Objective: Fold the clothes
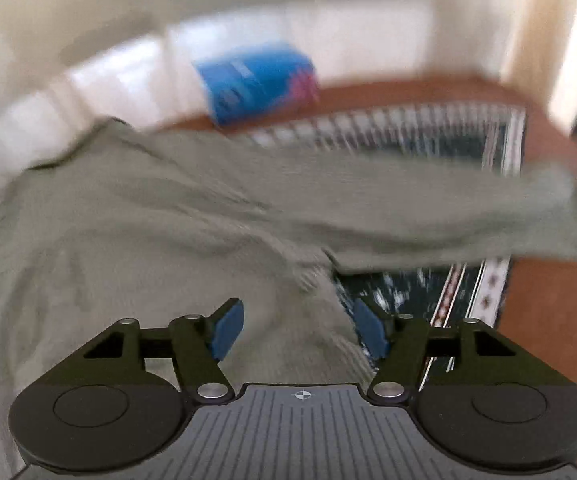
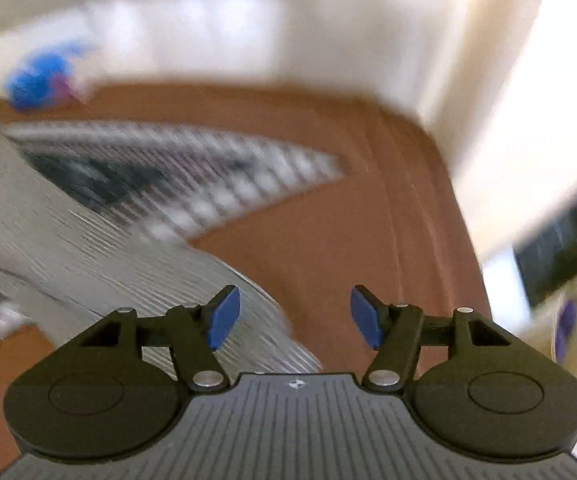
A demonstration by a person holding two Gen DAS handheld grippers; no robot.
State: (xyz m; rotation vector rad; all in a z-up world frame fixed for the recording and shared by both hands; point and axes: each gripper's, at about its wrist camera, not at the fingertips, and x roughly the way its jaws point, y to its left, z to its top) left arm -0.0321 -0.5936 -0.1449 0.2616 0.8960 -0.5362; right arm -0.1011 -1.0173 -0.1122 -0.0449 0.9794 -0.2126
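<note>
A grey-green long-sleeved garment [image 1: 128, 232] lies spread on a patterned rug [image 1: 448, 148], one sleeve [image 1: 468, 216] stretched out to the right. My left gripper [image 1: 298, 330] is open and empty, hovering over the garment's lower right edge. My right gripper [image 2: 294, 316] is open and empty, above the end of the sleeve [image 2: 88, 248] and the brown floor [image 2: 348, 220]. Both views are motion-blurred.
A blue box [image 1: 256, 80] stands on the floor at the far edge of the rug, against white cabinets [image 1: 348, 40]; it also shows in the right wrist view [image 2: 40, 80]. A dark object [image 2: 560, 248] sits at the right by the wall.
</note>
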